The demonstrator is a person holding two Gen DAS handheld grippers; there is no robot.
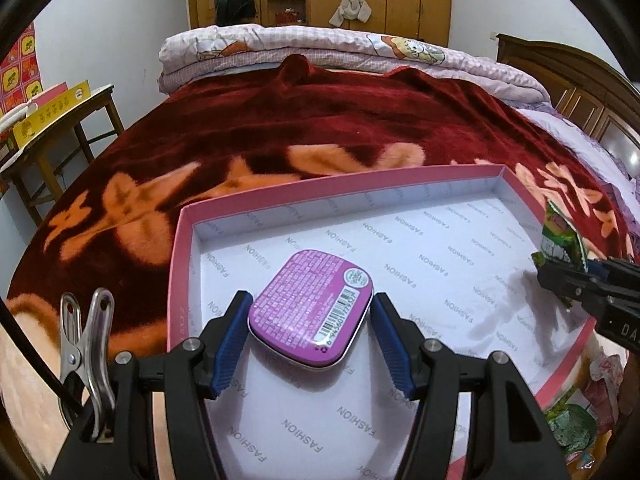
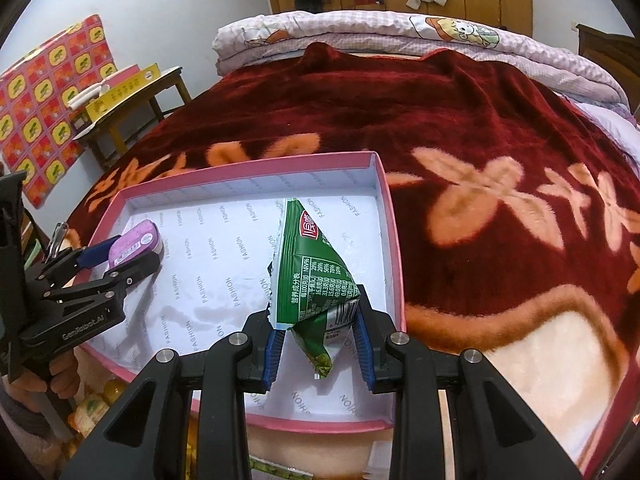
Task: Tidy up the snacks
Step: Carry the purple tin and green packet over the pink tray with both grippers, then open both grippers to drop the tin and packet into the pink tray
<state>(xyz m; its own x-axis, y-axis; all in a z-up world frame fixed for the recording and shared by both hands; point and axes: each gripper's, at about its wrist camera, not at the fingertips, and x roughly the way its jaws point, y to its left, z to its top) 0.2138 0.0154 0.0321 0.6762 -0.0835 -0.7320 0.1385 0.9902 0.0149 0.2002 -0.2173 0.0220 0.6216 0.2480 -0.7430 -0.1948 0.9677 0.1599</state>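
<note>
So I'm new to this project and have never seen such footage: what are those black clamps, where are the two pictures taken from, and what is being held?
The clamps are hand-held tools, one in each of a person's hands, with no robot arm. Each carries a fisheye camera looking along its two fingers. One picture comes from the left tool, which holds a purple tin between blue pads. The other comes from the right tool, shut on a green snack packet. Both hang over a shallow pink box printed FASHION, lying on a dark red flowered blanket on a bed. More snacks lie near its front edge.
</note>
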